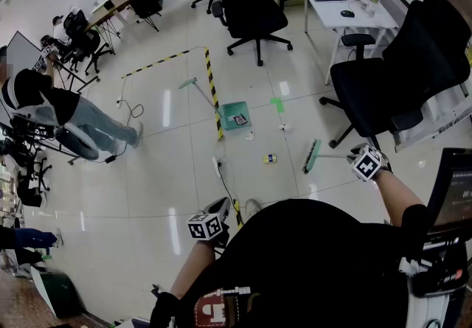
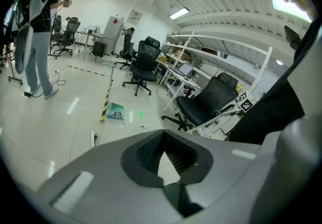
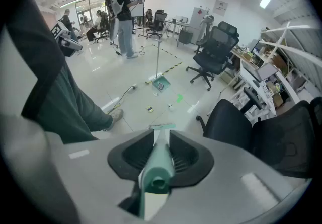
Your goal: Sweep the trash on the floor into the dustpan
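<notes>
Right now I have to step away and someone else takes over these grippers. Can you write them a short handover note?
Left gripper: jaws shut, nothing between them.
Right gripper: shut on the broom handle, brush end down toward the floor.
Dustpan: on the floor beside the striped tape, ahead of the broom; no gripper holds it.
Scraps: three small ones on the floor between brush and dustpan.
Done: broom in hand.
Left: sweep the scraps into the dustpan, which may need steadying with the left gripper.
</notes>
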`<state>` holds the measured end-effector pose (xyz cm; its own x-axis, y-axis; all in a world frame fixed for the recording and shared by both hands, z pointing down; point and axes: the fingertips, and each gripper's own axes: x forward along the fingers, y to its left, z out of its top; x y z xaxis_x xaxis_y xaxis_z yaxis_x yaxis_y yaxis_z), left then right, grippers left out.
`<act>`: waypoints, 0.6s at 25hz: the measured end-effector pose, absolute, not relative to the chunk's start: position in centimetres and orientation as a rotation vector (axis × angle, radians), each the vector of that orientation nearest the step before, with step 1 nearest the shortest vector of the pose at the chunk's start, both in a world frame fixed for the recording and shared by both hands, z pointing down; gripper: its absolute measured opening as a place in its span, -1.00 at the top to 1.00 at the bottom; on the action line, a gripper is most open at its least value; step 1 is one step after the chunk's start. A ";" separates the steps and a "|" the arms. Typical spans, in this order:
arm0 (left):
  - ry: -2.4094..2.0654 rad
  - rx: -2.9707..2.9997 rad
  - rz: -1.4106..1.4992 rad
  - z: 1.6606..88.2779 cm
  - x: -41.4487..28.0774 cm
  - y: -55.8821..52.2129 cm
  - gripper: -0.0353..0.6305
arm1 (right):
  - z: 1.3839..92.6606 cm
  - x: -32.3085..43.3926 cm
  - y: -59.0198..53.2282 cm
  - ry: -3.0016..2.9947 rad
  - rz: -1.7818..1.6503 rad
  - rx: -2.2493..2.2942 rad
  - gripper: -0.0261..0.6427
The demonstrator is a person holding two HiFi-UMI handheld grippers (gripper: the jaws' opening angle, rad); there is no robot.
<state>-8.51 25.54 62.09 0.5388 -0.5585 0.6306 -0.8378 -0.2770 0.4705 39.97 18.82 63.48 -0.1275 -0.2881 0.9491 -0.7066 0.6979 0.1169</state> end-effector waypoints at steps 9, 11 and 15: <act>-1.029 2.017 0.496 63.4 -20.6 19.0 0.88 | 63.7 31.7 12.3 -1.585 0.419 0.839 0.66; -1.029 2.017 0.519 63.5 -23.2 17.4 0.88 | 63.5 30.0 10.4 -1.561 0.404 0.837 0.66; -1.043 2.008 0.530 63.4 -25.6 14.4 0.88 | 64.1 27.3 6.3 -1.585 0.366 0.785 0.66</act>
